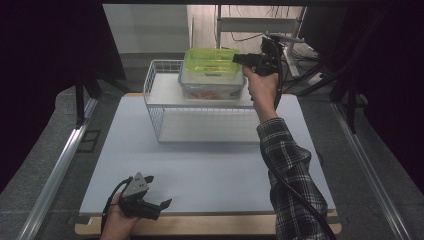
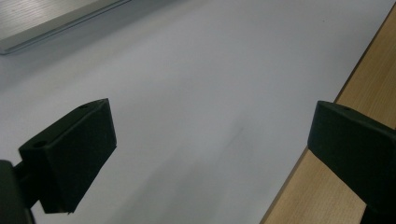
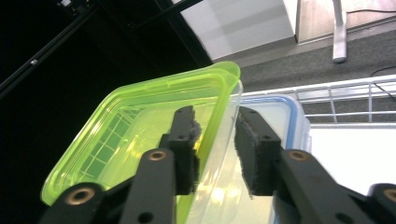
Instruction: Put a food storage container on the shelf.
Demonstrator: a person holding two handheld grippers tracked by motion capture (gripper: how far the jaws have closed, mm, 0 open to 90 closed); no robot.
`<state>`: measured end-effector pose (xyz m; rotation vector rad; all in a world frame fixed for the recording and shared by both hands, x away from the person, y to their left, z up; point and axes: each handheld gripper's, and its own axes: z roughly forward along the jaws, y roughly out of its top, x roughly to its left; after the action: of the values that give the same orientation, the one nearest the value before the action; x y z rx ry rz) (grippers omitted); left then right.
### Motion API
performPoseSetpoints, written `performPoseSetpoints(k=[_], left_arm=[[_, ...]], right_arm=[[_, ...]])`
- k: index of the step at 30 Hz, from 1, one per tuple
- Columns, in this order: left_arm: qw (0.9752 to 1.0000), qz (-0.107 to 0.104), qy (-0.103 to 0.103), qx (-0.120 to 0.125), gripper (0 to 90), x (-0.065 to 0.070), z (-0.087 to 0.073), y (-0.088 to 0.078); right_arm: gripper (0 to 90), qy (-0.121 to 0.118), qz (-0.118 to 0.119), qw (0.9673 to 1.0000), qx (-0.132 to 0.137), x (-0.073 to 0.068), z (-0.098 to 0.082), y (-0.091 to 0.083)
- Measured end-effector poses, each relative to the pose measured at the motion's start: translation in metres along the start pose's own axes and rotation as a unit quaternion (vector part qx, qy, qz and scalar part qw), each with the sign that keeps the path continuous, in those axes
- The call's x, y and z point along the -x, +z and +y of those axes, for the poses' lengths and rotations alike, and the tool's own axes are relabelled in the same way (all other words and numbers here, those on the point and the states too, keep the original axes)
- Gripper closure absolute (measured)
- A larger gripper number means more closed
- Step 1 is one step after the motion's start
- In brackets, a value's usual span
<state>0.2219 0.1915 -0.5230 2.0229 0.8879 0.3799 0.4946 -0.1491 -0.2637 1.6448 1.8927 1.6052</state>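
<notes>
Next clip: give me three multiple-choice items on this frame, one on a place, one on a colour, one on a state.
1. Where does the green container sit?
A on the floor
B on the clear blue-rimmed box
C on the wooden edge

2. What colour is the wire basket?
A white
B red
C black

3. How do the left tongs stand?
A shut on a lid
B shut on a cable
C open, nothing between

1 B: it is stacked on that box in the basket.
2 A: the high view shows white wire.
3 C: the jaws are wide apart over the white mat.
</notes>
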Motion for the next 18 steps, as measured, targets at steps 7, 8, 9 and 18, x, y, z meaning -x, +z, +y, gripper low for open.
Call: performPoseSetpoints(k=[7, 8, 9, 18], left_arm=[[1.0, 0.001, -0.001, 0.001, 1.2, 0.0, 0.0, 0.0], [1.0, 0.001, -0.001, 0.001, 1.2, 0.0, 0.0, 0.0], [1.0, 0.001, -0.001, 0.001, 1.2, 0.0, 0.0, 0.0], [1.0, -0.002, -0.001, -0.001, 1.2, 0.0, 0.0, 0.001]], right_arm=[[48.7, -0.029, -0.014, 0.9995, 0.002, 0.0, 0.003, -0.005], [46.2, -0.031, -0.01, 0.9995, 0.002, 0.0, 0.003, -0.007], [43.9, -0.034, -0.005, 0.9994, 0.001, 0.0, 0.002, -0.009], [29.6, -0.093, 0.018, 0.9955, -0.004, -0.003, -0.009, -0.032]])
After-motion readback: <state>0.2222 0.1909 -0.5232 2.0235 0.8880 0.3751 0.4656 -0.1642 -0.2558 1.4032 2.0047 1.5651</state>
